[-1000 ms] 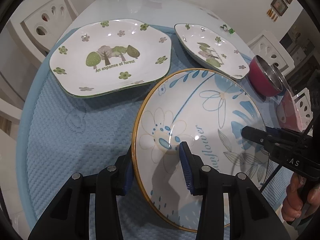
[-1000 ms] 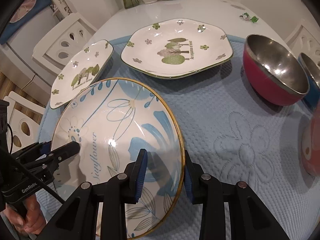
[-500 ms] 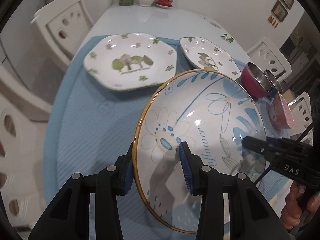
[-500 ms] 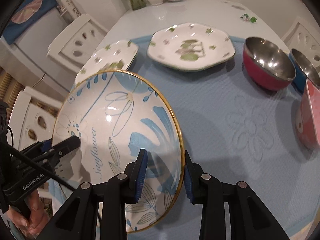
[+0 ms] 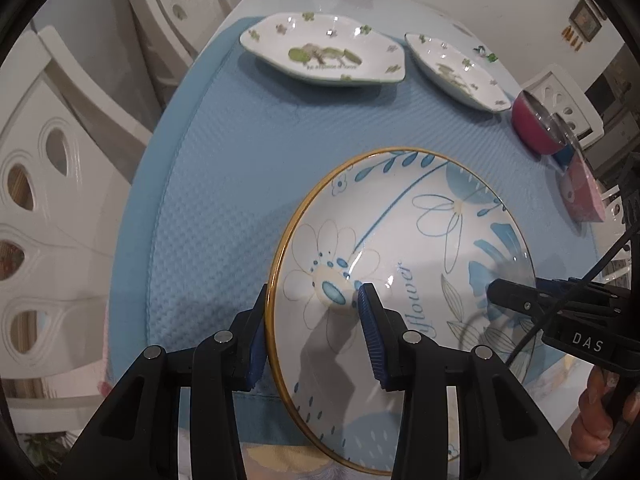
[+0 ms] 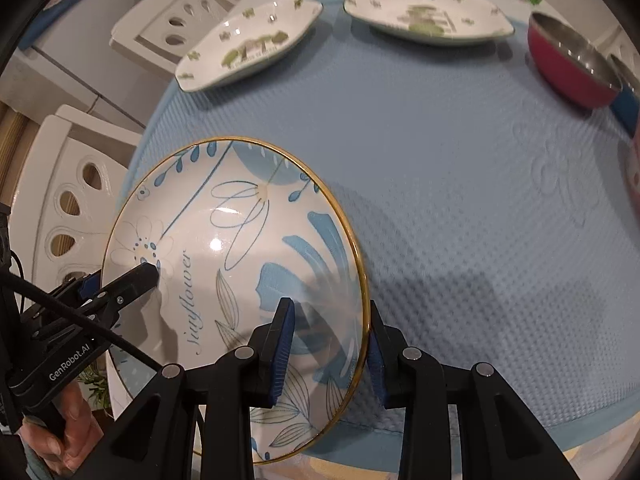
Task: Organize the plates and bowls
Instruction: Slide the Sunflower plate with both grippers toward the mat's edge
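A large round plate [image 5: 416,248] [image 6: 248,248] with blue flowers and a gold rim is held up over the near edge of the blue mat. My left gripper [image 5: 312,292] is shut on its left rim. My right gripper [image 6: 330,306] is shut on its right rim. Each gripper shows in the other's view, the right one [image 5: 496,290] and the left one [image 6: 150,274]. Two white plates with green trees [image 5: 324,52] [image 5: 456,70] lie at the far end of the mat; in the right wrist view they are the left plate [image 6: 248,44] and the right plate [image 6: 428,12].
A red metal bowl [image 6: 572,64] [image 5: 540,128], a blue bowl [image 6: 624,100] behind it and a pink bowl [image 5: 582,188] sit at the mat's right side. White chairs [image 5: 60,184] [image 6: 168,20] stand along the left. The blue mat [image 6: 460,184] covers the table.
Both grippers have carried the flowered plate back toward the near edge of the table. The green-tree plates and the bowls now look farther away.
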`<state>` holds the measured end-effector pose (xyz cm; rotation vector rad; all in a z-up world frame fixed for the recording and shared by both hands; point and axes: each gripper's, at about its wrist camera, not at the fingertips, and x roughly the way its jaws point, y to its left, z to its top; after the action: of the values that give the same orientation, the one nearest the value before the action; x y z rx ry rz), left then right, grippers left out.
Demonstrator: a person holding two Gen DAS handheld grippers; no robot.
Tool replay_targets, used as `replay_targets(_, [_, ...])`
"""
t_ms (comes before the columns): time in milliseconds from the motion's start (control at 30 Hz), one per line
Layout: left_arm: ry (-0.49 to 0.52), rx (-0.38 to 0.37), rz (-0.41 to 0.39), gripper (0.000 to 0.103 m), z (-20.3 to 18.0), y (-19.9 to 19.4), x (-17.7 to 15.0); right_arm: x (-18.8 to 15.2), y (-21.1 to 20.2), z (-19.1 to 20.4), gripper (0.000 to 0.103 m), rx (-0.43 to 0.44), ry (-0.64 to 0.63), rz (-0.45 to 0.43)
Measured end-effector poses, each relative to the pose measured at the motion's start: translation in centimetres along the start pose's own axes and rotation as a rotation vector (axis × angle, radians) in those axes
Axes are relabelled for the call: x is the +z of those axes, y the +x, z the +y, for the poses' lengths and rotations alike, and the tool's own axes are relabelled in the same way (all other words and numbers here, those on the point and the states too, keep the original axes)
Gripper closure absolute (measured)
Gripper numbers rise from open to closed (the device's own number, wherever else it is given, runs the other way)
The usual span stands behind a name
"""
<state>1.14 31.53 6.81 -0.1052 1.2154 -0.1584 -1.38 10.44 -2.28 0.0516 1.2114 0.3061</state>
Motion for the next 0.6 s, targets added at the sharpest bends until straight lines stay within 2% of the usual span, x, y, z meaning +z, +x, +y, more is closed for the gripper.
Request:
replay_targets(167, [-0.007, -0.020, 0.032, 0.066, 0.0, 1.1, -1.0, -0.5, 1.1, -0.2, 0.071, -0.026, 0.005, 0.038])
replay_targets(367, [-0.005, -0.023, 0.039, 0.065, 0.1, 1.2, -1.5, -0.4, 1.2, 0.7, 0.071, -0.040, -0.018, 0.038])
replay_targets(600, [0.031, 0.012, 0.016, 0.065, -0.3, 0.5, -1.8, -0.5, 0.5, 0.4, 0.071, -0.031, -0.032, 0.060])
